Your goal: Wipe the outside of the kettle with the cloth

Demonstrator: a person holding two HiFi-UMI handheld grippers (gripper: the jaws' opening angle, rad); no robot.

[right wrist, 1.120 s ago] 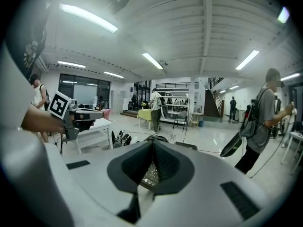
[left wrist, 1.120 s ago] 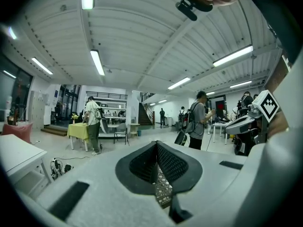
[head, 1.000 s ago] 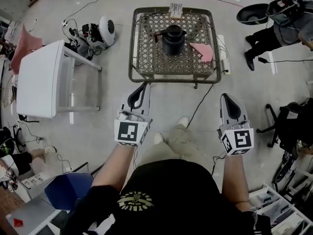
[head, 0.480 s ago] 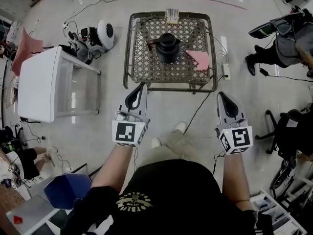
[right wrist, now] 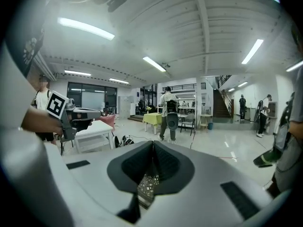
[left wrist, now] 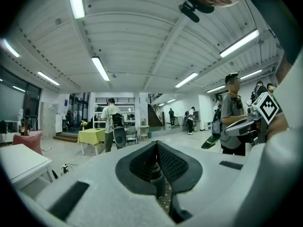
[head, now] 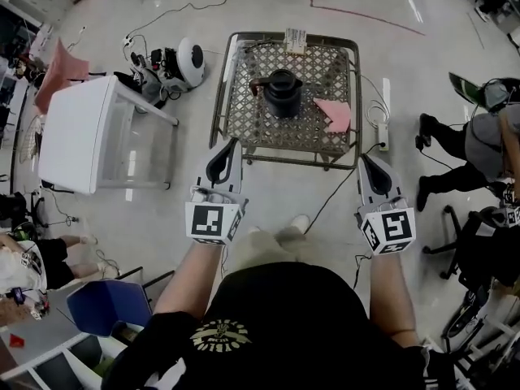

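Observation:
A dark kettle (head: 283,93) stands on a low wicker table (head: 244,120) ahead of me in the head view. A pink cloth (head: 335,113) lies on the table to the kettle's right. My left gripper (head: 229,146) is shut and empty, short of the table's near left corner. Level with it, my right gripper (head: 364,162) is also shut and empty, near the table's right corner. In the left gripper view the jaws (left wrist: 155,144) meet at the tips with nothing between them. The right gripper view shows its jaws (right wrist: 152,144) shut the same way, the table's weave glimpsed below.
A white table (head: 77,132) stands at the left, with a pink chair (head: 63,65) beyond it. A white round device (head: 188,58) and cables lie on the floor left of the wicker table. A power strip (head: 383,128) lies at its right. A person (head: 479,145) stands at the right.
Both grippers have come closer to the wicker table, which now sits nearer in the head view. The person at the right has shifted downward in the picture.

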